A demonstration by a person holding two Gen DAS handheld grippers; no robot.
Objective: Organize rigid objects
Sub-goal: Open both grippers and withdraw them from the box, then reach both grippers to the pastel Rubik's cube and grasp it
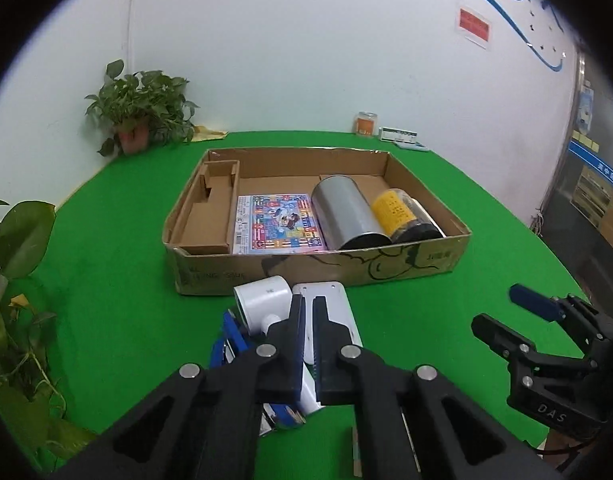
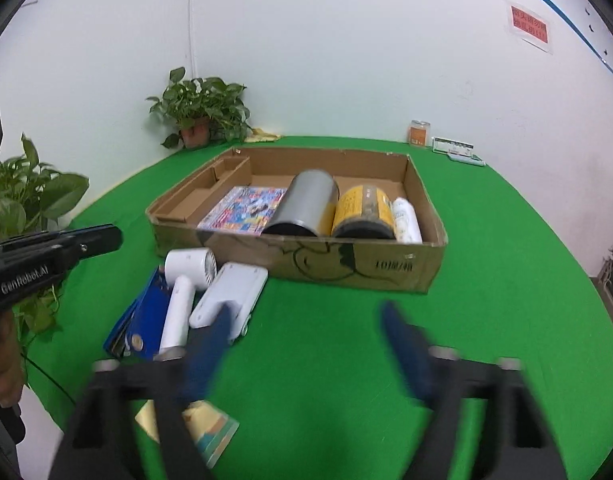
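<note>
A cardboard box [image 1: 410,268] [image 2: 346,268] on the green table holds a colourful flat pack [image 1: 276,224] [image 2: 246,210], a grey cylinder [image 1: 348,210] [image 2: 306,204], a yellow-labelled jar [image 1: 402,212] [image 2: 362,210] and a white bottle [image 2: 405,220]. In front of it lie a white hair dryer [image 1: 262,300] [image 2: 184,284], a white flat device [image 1: 334,304] [image 2: 232,294] and a blue booklet [image 2: 146,320]. My left gripper [image 1: 308,308] is shut and empty above the white device. My right gripper [image 2: 306,320] is open and blurred, near the device.
Potted plants stand at the back left [image 1: 138,116] [image 2: 202,114] and at the left edge [image 1: 14,240]. An orange jar [image 1: 365,123] and a small box [image 1: 398,136] sit at the back. A paper carton [image 2: 202,428] lies near the front edge.
</note>
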